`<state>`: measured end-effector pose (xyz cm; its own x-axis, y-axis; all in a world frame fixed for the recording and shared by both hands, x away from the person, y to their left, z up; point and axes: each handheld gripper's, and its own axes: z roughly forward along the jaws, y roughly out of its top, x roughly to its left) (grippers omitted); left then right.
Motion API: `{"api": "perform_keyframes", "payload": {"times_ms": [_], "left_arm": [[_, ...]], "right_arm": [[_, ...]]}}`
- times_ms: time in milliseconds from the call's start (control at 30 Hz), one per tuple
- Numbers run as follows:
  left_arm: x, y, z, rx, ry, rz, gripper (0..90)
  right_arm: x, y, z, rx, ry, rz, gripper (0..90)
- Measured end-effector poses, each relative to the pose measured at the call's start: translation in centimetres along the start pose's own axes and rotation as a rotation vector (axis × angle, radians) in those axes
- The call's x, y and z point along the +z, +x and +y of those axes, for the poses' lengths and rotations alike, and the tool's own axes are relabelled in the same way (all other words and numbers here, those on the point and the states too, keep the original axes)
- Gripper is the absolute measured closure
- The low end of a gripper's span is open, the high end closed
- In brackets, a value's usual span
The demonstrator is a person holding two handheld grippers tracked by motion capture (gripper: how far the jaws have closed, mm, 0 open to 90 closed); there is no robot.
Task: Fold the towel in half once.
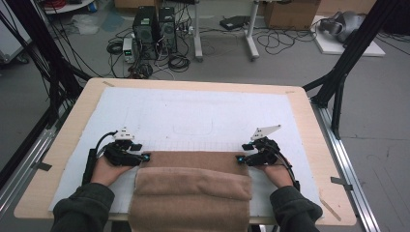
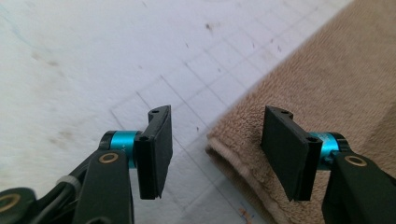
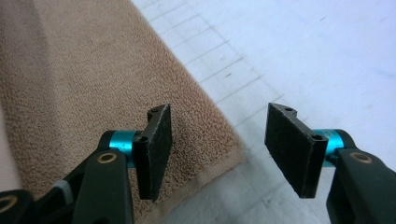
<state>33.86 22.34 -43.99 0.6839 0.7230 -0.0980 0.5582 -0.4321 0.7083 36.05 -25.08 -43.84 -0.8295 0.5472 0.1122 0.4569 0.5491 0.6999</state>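
We see both grippers, left [image 1: 145, 157] and right [image 1: 240, 159], jaws apart, apparently gripping nothing, at the towel's [image 1: 193, 181] far corners.

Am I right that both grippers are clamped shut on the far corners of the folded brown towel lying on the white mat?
Not quite: neither gripper is clamped. The left gripper and the right gripper both stand with jaws open, each straddling a far corner of the brown towel without pressing it, as the two gripper views show. The towel does lie folded on the white mat.

towel [image 1: 193, 186]: tan terry cloth, nubbly | mat [image 1: 193, 116]: white, matt | table [image 1: 309, 125]: pale wood
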Motion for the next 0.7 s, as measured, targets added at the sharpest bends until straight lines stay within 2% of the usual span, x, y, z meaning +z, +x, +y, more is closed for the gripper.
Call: {"api": "perform_keyframes", "payload": {"times_ms": [33, 67, 100, 133, 167, 200, 233, 267, 367, 433, 467, 533, 633, 700], "left_arm": [[0.0, -0.1, 0.0, 0.001, -0.009, 0.015, 46.0], [0.0, 0.0, 0.0, -0.007, -0.018, -0.032, 54.5], [0.1, -0.2, 0.0, -0.002, -0.017, -0.047, 70.8], [0.0, -0.3, 0.0, 0.010, -0.016, -0.037, 74.1], [0.0, -0.5, 0.2, 0.017, -0.017, -0.029, 82.0], [0.0, -0.5, 0.3, 0.014, -0.014, -0.022, 83.9], [0.1, -0.5, 0.4, 0.018, -0.022, -0.005, 84.5], [0.1, -0.3, 0.6, 0.013, -0.035, 0.017, 84.9], [0.1, 0.6, 1.7, -0.014, -0.070, 0.051, 85.4], [0.2, 1.3, 2.8, -0.024, -0.074, 0.066, 85.6], [0.2, 1.9, 3.6, -0.040, -0.090, 0.079, 85.6], [0.1, 2.7, 5.0, -0.042, -0.103, 0.108, 85.6], [-0.5, 4.5, 7.7, -0.051, -0.138, 0.143, 85.6], [-1.0, 5.2, 9.6, -0.038, -0.159, 0.167, 85.6]], "right_arm": [[0.3, -0.1, -0.1, 0.012, 0.014, 0.008, 40.6], [0.4, -0.1, -0.2, 0.013, 0.004, 0.006, 43.7], [0.4, -0.2, -0.2, 0.010, 0.002, 0.008, 51.9], [0.4, -0.2, -0.2, 0.013, 0.002, 0.046, 65.2], [0.5, -0.1, -0.1, 0.011, 0.003, 0.073, 74.3], [0.6, 0.1, 0.1, -0.011, 0.007, 0.091, 80.8], [0.6, 0.1, 0.3, -0.027, 0.010, 0.099, 82.1], [0.7, -0.1, 0.4, -0.013, 0.015, 0.108, 82.9], [0.5, -1.0, 1.4, 0.001, -0.019, 0.084, 83.9], [0.3, -1.9, 2.5, 0.012, -0.050, 0.063, 84.2], [0.2, -2.2, 2.9, 0.018, -0.066, 0.060, 84.3], [0.0, -3.4, 4.7, 0.033, -0.098, 0.059, 84.6], [-0.6, -5.1, 6.9, 0.044, -0.132, 0.028, 84.8], [-1.1, -6.0, 8.3, 0.053, -0.131, 0.009, 84.9]]}}
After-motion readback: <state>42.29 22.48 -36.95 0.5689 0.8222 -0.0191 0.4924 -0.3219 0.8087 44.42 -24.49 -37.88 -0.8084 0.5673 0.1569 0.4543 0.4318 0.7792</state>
